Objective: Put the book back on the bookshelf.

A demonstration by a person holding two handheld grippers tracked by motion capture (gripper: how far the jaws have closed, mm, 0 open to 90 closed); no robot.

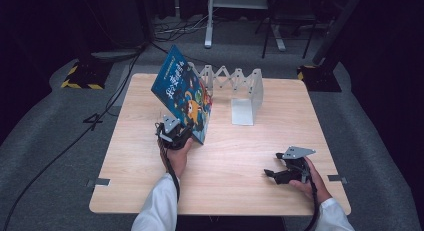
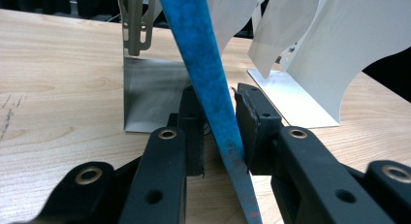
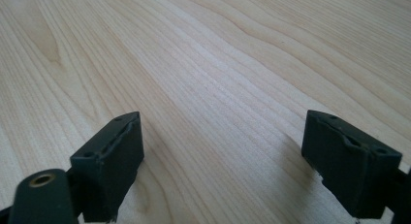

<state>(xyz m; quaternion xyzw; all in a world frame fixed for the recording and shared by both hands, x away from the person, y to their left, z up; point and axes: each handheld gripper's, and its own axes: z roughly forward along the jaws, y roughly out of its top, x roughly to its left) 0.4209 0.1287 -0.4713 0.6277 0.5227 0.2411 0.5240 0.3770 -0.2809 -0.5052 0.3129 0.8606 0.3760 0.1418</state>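
A thin blue picture book (image 1: 182, 93) stands tilted on its lower edge over the wooden table (image 1: 240, 161), with its top leaning to the far left. My left gripper (image 1: 175, 133) is shut on the book's near bottom corner. In the left gripper view the book's blue edge (image 2: 203, 64) runs up between the two black pads, which press on both sides of it. My right gripper (image 1: 272, 175) rests near the table's front right, away from the book. It is open with its jaws wide apart and only bare wood between them (image 3: 223, 151).
A white expanding book rack (image 1: 235, 83) with several upright dividers (image 2: 329, 54) stands at the table's far middle, just behind the book. A grey metal divider plate (image 2: 150, 95) sits right behind my left gripper. Cables and stands lie on the floor beyond.
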